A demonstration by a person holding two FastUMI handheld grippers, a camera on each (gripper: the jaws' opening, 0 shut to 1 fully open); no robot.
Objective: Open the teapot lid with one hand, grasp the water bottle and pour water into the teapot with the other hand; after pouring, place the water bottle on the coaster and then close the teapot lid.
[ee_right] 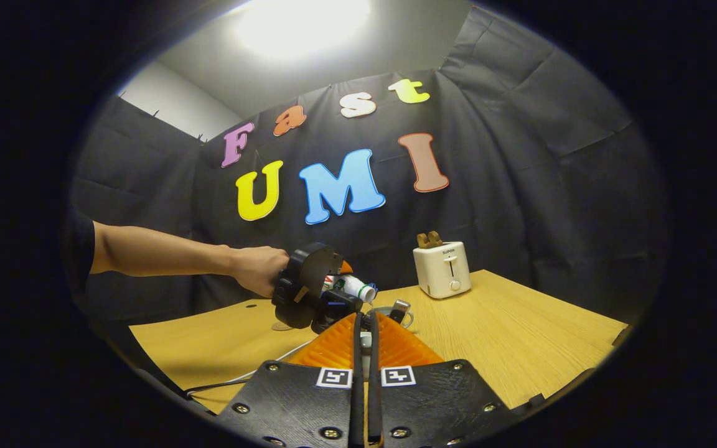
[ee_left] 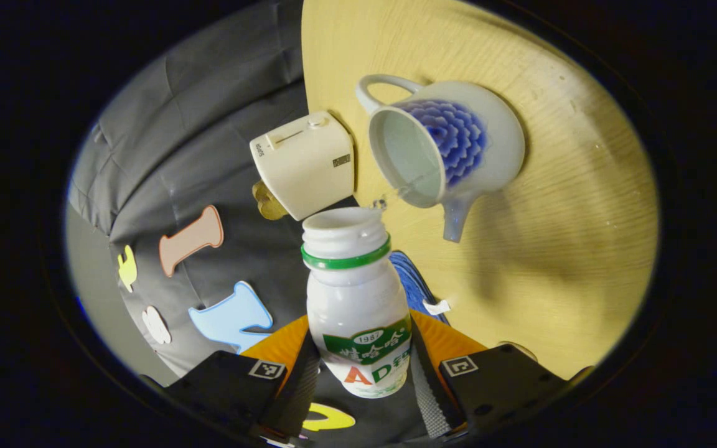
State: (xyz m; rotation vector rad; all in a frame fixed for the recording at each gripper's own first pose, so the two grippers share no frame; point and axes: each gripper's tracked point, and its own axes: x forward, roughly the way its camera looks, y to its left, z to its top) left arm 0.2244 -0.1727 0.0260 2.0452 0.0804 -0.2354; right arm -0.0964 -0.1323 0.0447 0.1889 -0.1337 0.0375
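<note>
My left gripper [ee_left: 361,351] is shut on a white water bottle [ee_left: 358,305] with a green neck ring and no cap. The bottle is tipped so its mouth points at the rim of the open white-and-blue teapot [ee_left: 458,143], and a thin run of water bridges the two. A blue coaster [ee_left: 413,280] shows just behind the bottle. In the right gripper view, a hand holds the left gripper [ee_right: 343,292] with the tilted bottle [ee_right: 358,289] above the teapot [ee_right: 403,311]. My right gripper [ee_right: 363,318] is raised nearer the camera, its fingers pressed on a small pale piece, the teapot lid [ee_right: 366,341].
A cream toaster [ee_right: 441,269] with a brown slice in its slot stands at the back of the wooden table [ee_right: 520,336], close beside the teapot. A white cable [ee_right: 240,376] runs across the table's near left part. The person's bare forearm [ee_right: 165,252] reaches in from the left.
</note>
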